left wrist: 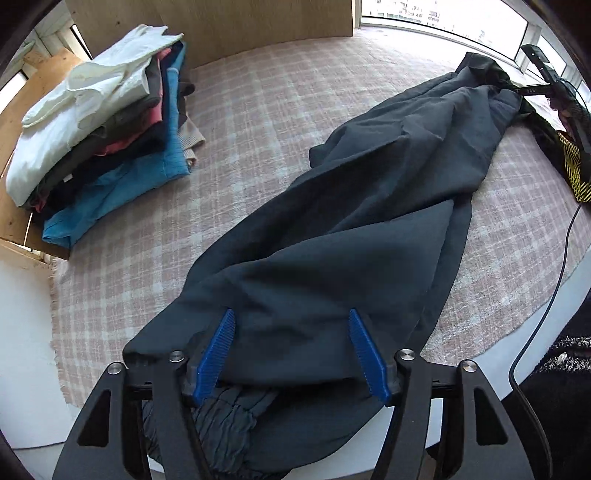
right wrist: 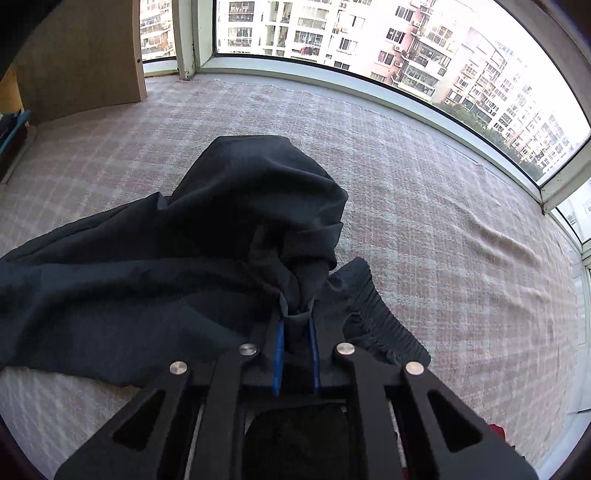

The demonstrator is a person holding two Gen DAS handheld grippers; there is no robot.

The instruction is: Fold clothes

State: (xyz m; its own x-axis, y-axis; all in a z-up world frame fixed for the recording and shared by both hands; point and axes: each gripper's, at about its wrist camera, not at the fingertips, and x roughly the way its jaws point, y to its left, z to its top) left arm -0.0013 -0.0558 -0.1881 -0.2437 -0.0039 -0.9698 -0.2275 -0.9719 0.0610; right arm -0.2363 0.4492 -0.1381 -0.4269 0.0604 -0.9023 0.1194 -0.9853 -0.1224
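Note:
A dark navy garment (left wrist: 369, 206), trousers by the look of them, lies stretched across the pink checked blanket (left wrist: 258, 110). My left gripper (left wrist: 290, 321) stands over its near end. The blue pads (left wrist: 218, 350) are wide apart and straddle the cloth just above an elastic band (left wrist: 225, 417). My right gripper (right wrist: 297, 332) is shut on a bunched fold of the garment (right wrist: 147, 280) and lifts it; a ribbed elastic band (right wrist: 373, 317) hangs beside the jaws. The left wrist view also shows the right gripper (left wrist: 524, 88) at the garment's far end.
A stack of folded clothes (left wrist: 103, 122), white on top and blue at the bottom, sits at the blanket's far left against a wooden board (left wrist: 240, 22). A black cable (left wrist: 554, 295) and a yellow-patterned cloth (left wrist: 572, 170) lie at the right. Windows (right wrist: 369, 40) line the far side.

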